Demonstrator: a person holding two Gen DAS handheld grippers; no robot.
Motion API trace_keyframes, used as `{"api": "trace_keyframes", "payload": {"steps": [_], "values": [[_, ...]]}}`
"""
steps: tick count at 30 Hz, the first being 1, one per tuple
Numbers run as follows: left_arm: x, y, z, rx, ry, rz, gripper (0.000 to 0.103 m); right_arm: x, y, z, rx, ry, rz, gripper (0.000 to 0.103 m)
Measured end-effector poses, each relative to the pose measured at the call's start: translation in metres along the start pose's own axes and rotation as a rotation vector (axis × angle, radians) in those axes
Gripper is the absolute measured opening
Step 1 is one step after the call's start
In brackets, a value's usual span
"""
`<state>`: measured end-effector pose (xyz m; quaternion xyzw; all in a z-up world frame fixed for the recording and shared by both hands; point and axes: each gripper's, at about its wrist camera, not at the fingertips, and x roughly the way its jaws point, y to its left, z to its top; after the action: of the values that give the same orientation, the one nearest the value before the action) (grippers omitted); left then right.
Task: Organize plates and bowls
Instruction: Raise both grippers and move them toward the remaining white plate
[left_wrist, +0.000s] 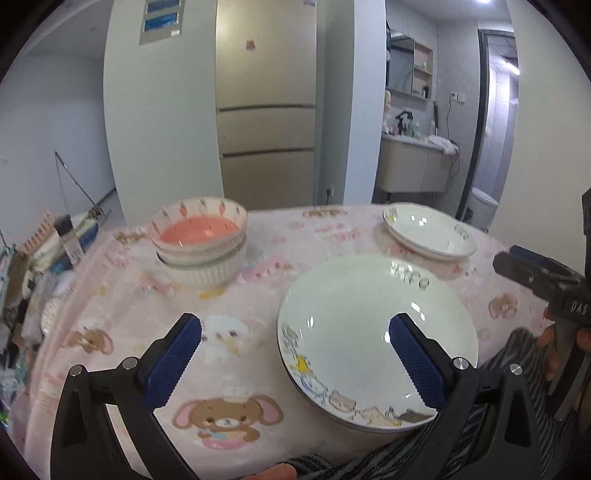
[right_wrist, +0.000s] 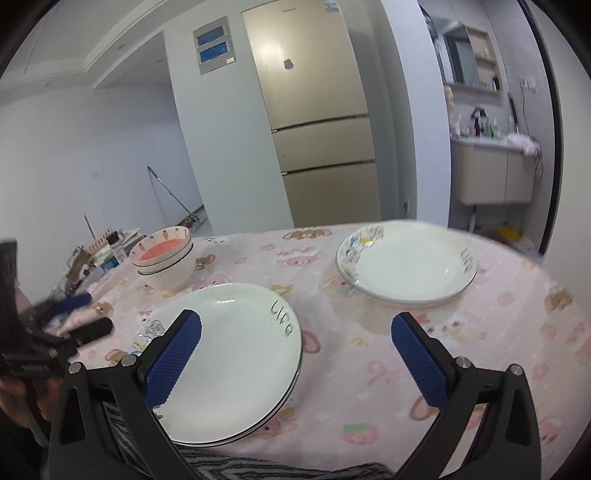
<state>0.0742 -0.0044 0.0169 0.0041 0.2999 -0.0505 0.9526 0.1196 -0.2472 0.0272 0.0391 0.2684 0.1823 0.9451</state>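
A large white plate (left_wrist: 369, 325) with cartoon prints lies near the front edge; its doubled rim suggests another plate underneath. My left gripper (left_wrist: 295, 326) hangs open above the cloth, its right finger over the plate's middle, nothing between the pads. A second white plate (left_wrist: 428, 230) sits at the far right. Several stacked bowls (left_wrist: 201, 243), the top one orange inside, stand at the far left. In the right wrist view my right gripper (right_wrist: 297, 325) is open and empty, between the near plate (right_wrist: 236, 354) and the far plate (right_wrist: 406, 262). The bowls (right_wrist: 164, 262) are far left.
A pink cartoon tablecloth (left_wrist: 258, 280) covers the table. Cluttered boxes and bottles (left_wrist: 55, 243) crowd its left edge. A striped sleeve (left_wrist: 406, 454) lies along the front edge. A fridge (left_wrist: 266, 110) and a washbasin cabinet (left_wrist: 413, 162) stand behind the table.
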Motion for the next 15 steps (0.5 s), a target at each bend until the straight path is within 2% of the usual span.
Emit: {"api": "trace_keyframes", "payload": {"steps": [4, 15], "values": [[-0.019, -0.003, 0.024, 0.012, -0.053, -0.012, 0.103, -0.012, 0.003, 0.015, -0.06, -0.021, -0.027, 0.103], [-0.05, -0.038, 0.071, 0.055, -0.141, -0.126, 0.103, -0.06, -0.005, 0.052, -0.063, -0.108, -0.067, 0.103]]}}
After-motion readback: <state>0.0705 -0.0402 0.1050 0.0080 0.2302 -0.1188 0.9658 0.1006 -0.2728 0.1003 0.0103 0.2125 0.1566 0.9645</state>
